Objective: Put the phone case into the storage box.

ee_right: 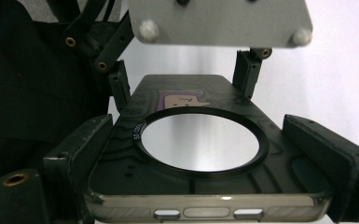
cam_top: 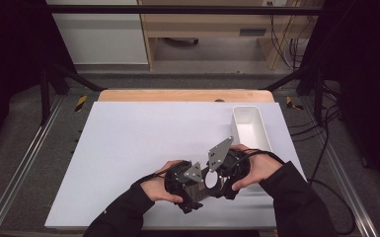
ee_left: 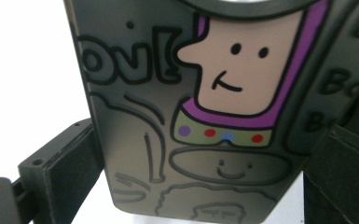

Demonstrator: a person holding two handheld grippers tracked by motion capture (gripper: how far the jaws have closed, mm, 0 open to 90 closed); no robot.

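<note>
A dark, see-through phone case (ee_right: 200,186) is held level between my two grippers, low over the white table near its front edge. It has a black ring around a shiny round disc (cam_top: 210,180) and a cartoon figure (ee_left: 242,70) drawn on it. My left gripper (cam_top: 202,185) is shut on one end of the case (ee_left: 191,154), with a black jaw pressed against each long side. From the opposite end my right gripper (cam_top: 218,175) is shut on the case, its pads (ee_right: 86,149) against the sides. The left gripper's grey plate (ee_right: 219,18) hangs over the far end in the right gripper view.
A long white bin (cam_top: 251,129) stands at the right of the white table sheet (cam_top: 138,143), just beyond my right hand. A wooden edge (cam_top: 185,95) runs along the far side. Metal rails and cables flank the table.
</note>
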